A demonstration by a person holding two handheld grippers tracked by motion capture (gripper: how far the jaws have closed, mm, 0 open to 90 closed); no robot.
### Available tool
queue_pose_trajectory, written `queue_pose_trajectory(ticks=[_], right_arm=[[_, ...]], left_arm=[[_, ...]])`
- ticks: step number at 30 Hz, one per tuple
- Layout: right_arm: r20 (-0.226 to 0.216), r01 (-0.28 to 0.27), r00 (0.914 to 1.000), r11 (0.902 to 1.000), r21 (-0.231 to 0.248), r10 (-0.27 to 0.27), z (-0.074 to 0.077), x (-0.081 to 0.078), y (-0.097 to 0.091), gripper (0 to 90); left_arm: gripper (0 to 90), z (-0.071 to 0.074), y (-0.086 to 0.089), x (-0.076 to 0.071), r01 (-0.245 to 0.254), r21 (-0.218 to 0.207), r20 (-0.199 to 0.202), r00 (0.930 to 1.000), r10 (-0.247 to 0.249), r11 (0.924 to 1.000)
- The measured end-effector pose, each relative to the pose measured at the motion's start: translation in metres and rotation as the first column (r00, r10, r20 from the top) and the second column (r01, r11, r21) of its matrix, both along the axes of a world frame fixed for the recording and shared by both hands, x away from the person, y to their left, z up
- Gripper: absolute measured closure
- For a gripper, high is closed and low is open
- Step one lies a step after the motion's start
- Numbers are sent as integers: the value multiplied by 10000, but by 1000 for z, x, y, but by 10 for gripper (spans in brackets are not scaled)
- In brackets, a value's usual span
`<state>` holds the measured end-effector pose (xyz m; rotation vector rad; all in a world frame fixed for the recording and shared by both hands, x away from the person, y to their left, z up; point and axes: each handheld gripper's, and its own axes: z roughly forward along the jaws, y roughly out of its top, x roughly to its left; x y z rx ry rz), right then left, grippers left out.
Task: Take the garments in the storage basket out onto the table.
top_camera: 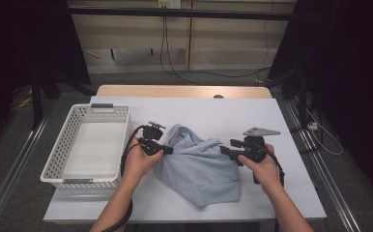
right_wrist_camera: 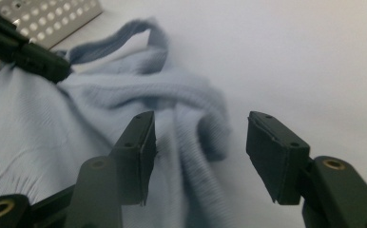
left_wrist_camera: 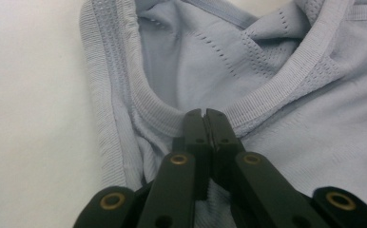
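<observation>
Black jaws of the left gripper (left_wrist_camera: 204, 116) sit nearest the lens, pressed together on the ribbed band of the light blue garment (top_camera: 199, 166). The pinch takes only the band's edge, just ahead of the fingertips.

Right gripper (right_wrist_camera: 198, 159): jaws spread, nothing pressed between the pads. A twisted fold of the cloth lies beneath and slightly ahead of the gap, closer to the left-hand pad in that view. No grip on that side.

Garment lies crumpled on the white table (top_camera: 281, 145), between the two tools, with the white basket (top_camera: 85, 145) beyond the left gripper, well apart from the right. Its long axis cannot be told with certainty; in the high view the bulk appears to run from the raised, bunched end between the grippers down toward the person's edge of the table.

Risks, as judged: the thin bite on the band could slip if the left hand pulls. With the right side free, any lift would let the cloth hang and drag from one corner.
</observation>
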<state>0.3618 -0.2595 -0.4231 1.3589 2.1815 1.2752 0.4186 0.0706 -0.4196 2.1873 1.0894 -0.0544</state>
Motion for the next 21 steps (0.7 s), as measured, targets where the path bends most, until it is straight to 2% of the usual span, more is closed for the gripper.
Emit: queue_pose_trajectory(ticks=[1, 3, 4, 7, 8, 10, 11, 13, 16, 17, 18, 19, 21], right_arm=[[-155, -209, 9997, 9997, 159, 211, -7, 1, 4, 450], [-70, -185, 9998, 9982, 567, 189, -11, 3, 7, 440], [-200, -116, 9997, 9971, 756, 131, -13, 4, 9, 425], [-273, -71, 9996, 9964, 844, 95, -16, 7, 14, 428], [-326, -124, 9994, 9961, 870, 153, -18, 8, 16, 470], [-544, -438, 9973, 9948, 916, 489, -23, 9, 21, 724], [-490, -565, 9969, 9938, 959, 614, -24, 9, 22, 803], [-160, -456, 9988, 9957, 807, 470, -24, 10, 24, 845], [633, -366, 9975, 9936, 1071, 299, -14, 9, 26, 852], [878, -485, 9954, 9925, 1118, 387, -9, 7, 28, 852], [995, -737, 9930, 9913, 1092, 629, -5, 5, 31, 852], [995, -737, 9930, 9913, 1092, 629, -5, 5, 31, 852], [1285, -1390, 9834, 9872, 778, 1283, 2, -4, 45, 852]], left_arm=[[892, 0, 3, 0, -37, -23, -86, 10000, 37, 10000], [892, 0, 4, 0, -198, -119, -258, 9995, 195, 9997], [892, 0, 4, 0, -178, -126, -273, 9995, 175, 9998], [892, 0, 4, -1, -148, -69, -231, 9996, 146, 9999], [892, 0, 4, -1, -127, -68, -223, 9997, 126, 9999], [892, -2, 4, -1, -122, -144, -298, 9995, 118, 9998], [892, -3, 4, -1, -117, -160, -328, 9994, 112, 9998], [892, -3, 5, -1, -90, -162, -390, 9992, 83, 9998], [892, -4, 4, -1, -63, -166, -496, 9988, 54, 9998], [892, -5, 4, -1, -39, -151, -520, 9986, 31, 9999], [892, -5, 3, -1, -72, -178, -566, 9984, 62, 9998], [892, -5, 3, -1, -72, -178, -566, 9984, 62, 9998], [892, -6, 2, -1, -53, -186, -592, 9982, 42, 9998]])
